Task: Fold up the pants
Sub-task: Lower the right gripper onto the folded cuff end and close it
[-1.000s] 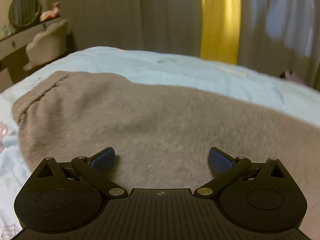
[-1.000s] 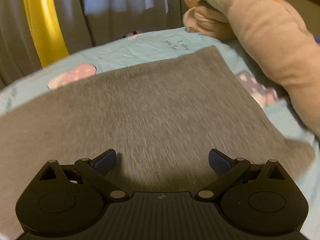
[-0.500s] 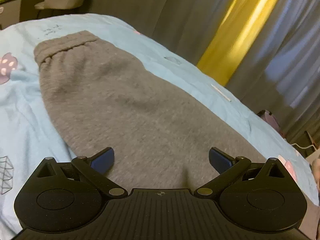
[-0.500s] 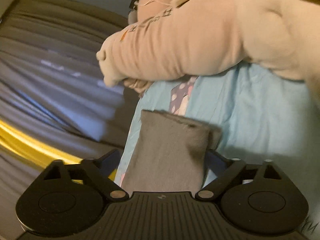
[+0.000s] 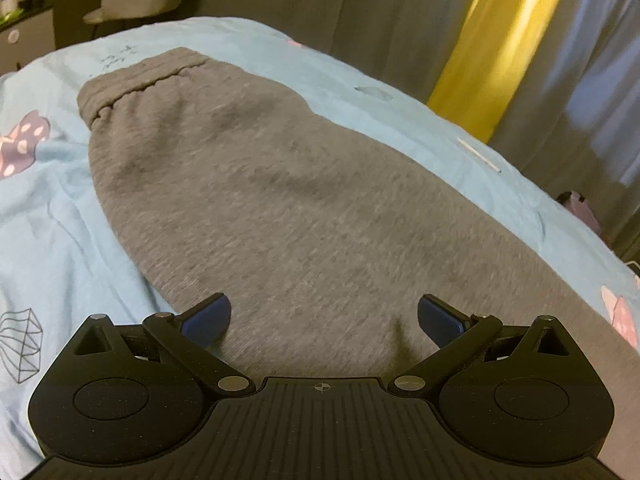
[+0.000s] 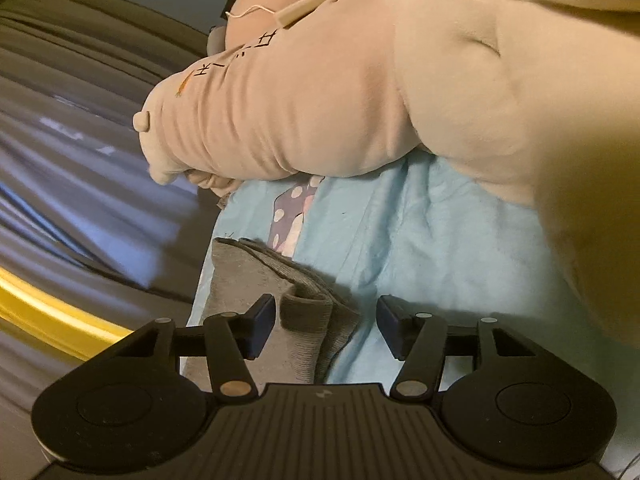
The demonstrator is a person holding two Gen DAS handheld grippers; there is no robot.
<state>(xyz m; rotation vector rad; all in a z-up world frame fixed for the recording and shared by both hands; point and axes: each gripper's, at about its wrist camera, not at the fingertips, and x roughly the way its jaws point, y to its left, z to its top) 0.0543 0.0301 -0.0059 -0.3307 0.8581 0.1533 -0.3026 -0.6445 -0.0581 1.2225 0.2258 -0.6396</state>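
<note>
- A large beige plush toy (image 6: pixel 360 92) lay across the light blue bedsheet (image 6: pixel 420 240), close beyond your right gripper (image 6: pixel 326 326).
- The grey pants (image 5: pixel 280 200) lay flat on the sheet, waistband far from you.
- Your right jaws had just been closing around a bunched leg end (image 6: pixel 308 312), not yet pinching.
- Your left gripper (image 5: pixel 324 316) hovered over the pants, fingers wide apart.

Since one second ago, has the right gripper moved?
Yes. The right gripper has moved from over the middle of the grey pants to their hem end, nearer the beige plush toy. Its jaws have just been closing around the hem.
</note>
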